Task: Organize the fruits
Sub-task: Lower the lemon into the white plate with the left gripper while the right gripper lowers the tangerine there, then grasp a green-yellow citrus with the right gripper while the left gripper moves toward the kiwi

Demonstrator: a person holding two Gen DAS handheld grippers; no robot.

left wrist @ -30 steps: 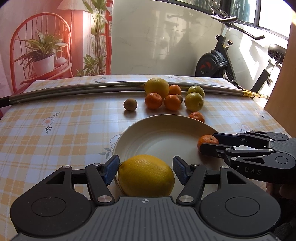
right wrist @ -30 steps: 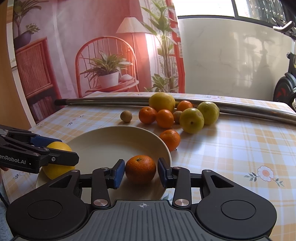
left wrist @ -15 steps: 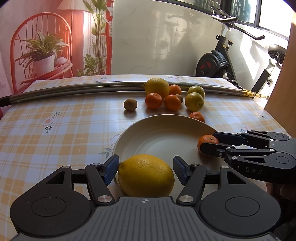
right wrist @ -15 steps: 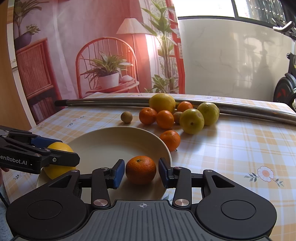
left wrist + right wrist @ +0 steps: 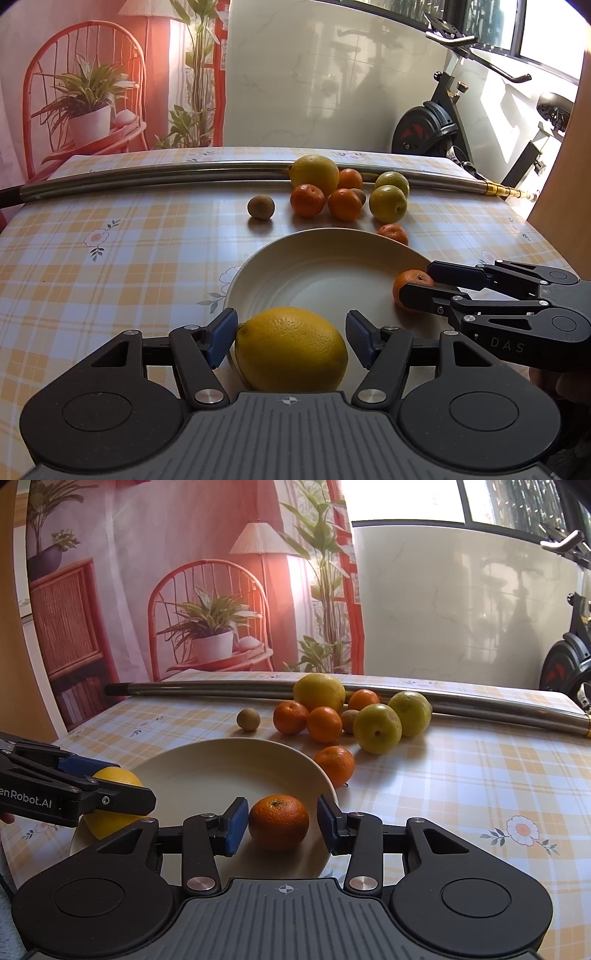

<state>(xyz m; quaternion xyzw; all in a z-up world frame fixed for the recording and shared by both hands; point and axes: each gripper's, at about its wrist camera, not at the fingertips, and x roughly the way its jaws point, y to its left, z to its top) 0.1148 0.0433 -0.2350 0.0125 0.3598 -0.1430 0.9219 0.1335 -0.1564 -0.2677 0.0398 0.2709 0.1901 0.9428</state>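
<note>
The left hand-held black gripper [image 5: 291,338] stands with its blue-padded fingers spread either side of the large yellow oval lemon [image 5: 291,350], a gap showing at the right pad, much as half a second earlier; the lemon rests at the near rim of the round cream ceramic plate [image 5: 314,258], long axis crosswise between the pads, its nub end toward the left pad. The right hand-held black gripper [image 5: 280,825] is likewise parted and unchanged, touching nothing, around the small orange mandarin [image 5: 279,827] on the plate's right edge, stem scar up. Beyond the plate, loose fruits [image 5: 343,195] cluster against the long steel tube [image 5: 147,177].
</note>
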